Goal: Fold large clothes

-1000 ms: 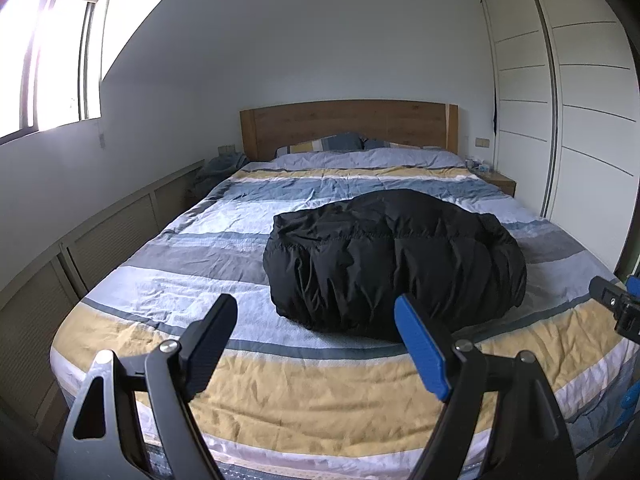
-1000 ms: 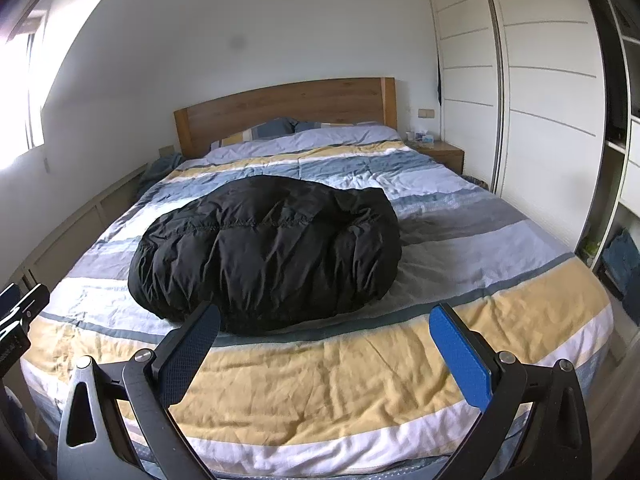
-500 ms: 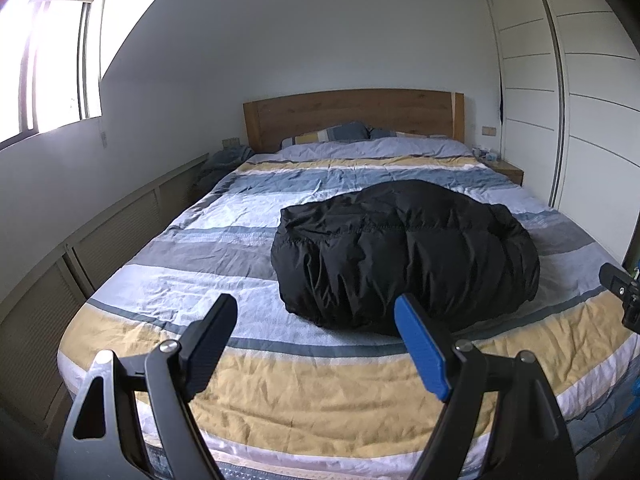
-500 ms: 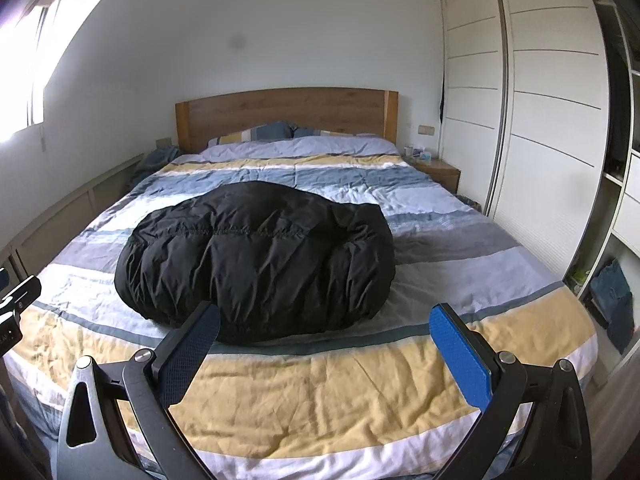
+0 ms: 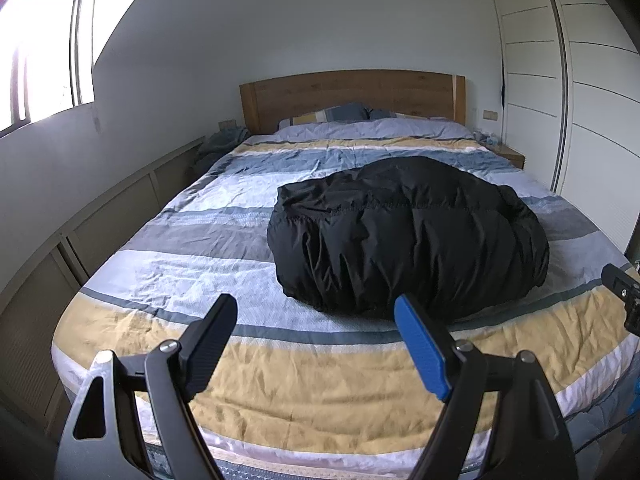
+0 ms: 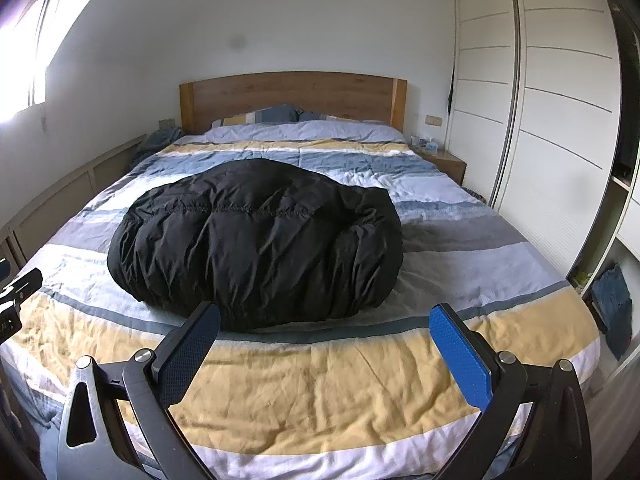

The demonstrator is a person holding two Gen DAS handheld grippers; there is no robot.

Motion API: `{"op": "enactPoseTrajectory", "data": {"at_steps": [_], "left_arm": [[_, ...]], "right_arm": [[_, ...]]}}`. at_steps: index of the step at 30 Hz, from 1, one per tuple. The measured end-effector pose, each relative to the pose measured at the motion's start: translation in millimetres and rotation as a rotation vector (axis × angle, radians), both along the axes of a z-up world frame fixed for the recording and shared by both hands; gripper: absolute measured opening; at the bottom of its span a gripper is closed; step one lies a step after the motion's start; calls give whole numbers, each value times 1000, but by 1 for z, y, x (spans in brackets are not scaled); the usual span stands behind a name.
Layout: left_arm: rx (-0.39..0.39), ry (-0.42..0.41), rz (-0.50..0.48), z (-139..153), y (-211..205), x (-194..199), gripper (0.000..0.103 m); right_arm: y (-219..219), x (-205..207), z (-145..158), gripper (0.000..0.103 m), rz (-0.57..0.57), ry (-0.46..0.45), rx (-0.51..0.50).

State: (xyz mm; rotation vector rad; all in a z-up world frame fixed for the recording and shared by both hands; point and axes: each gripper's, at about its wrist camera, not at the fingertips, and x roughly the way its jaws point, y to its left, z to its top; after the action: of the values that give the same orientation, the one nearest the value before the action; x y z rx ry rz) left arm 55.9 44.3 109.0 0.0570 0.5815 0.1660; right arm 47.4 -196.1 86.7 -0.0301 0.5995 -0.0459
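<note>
While both grippers hang over the foot of the bed [image 5: 280,380], the black puffy jacket [image 5: 408,236] lies bunched in the middle of the striped duvet, apart from them. The left gripper [image 5: 316,320] has its jaws wide apart, nothing between. The right gripper [image 6: 324,332] also stands wide and holds nothing.

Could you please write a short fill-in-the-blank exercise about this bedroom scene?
1. The black jacket lies bunched on the striped ____.
2. Behind the pillows stands a ____ headboard.
3. The left tool and the right tool are both ____, holding nothing.
4. The white wardrobe stands on the ____ side of the bed in both views.

Missing words: bed; wooden; open; right
</note>
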Motion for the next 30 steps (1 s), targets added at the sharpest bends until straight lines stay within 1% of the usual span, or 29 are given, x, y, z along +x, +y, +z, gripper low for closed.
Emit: {"op": "enactPoseTrajectory", "data": {"at_steps": [17, 30], "left_arm": [[-9, 47, -24, -18, 0, 14, 80], [-8, 58, -23, -24, 0, 19, 80]], "right_arm": [[-2, 16, -22, 103, 1, 57, 1], [-6, 22, -31, 103, -3, 83, 7]]}}
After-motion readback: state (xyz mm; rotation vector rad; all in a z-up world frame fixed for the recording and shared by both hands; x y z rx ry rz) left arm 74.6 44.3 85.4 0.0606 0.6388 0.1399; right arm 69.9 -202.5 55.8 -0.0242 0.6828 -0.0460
